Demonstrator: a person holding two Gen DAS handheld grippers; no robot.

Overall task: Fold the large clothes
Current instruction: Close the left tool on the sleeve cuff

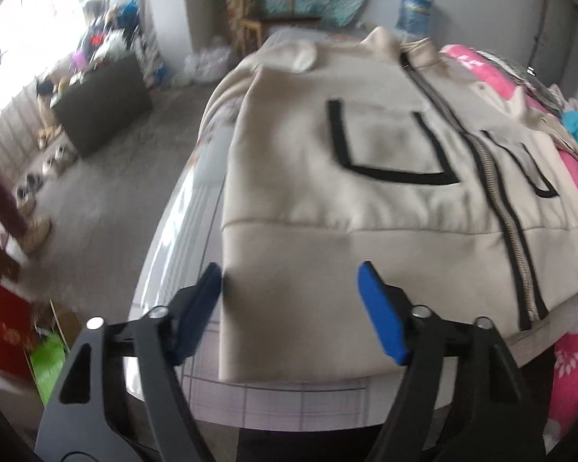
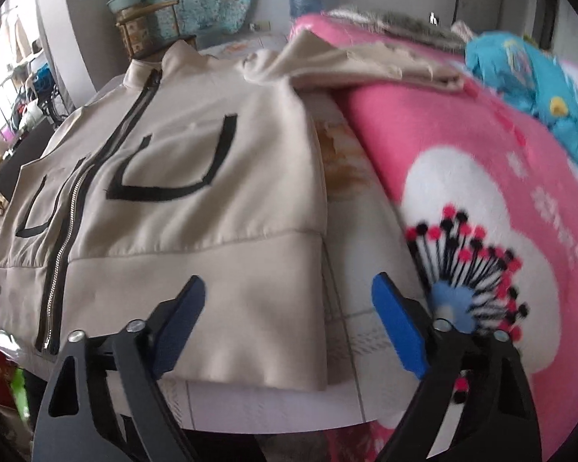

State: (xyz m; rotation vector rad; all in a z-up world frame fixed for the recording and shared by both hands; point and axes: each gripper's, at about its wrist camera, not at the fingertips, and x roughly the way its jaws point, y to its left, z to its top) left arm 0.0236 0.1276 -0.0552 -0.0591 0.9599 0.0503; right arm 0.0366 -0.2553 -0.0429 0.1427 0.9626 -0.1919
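Beige jacket (image 1: 366, 200) lies front-up and zipped on the table (image 1: 181, 238), hem toward me, both sides apparently tucked in already. My left gripper (image 1: 289, 308) hangs over the near left hem corner, my right gripper (image 2: 289, 319) over the near right one, jaws apart, nothing held. The hem-to-collar fold looks still to do.

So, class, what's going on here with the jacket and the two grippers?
A person holding a gripper in each hand is folding a beige jacket laid flat, zip up, on a table. Its sleeves are already tucked in. The left gripper is over the hem at the jacket's left corner and the right gripper is over the right corner. Both are open and hold nothing. A pink blanket lies beside the jacket.
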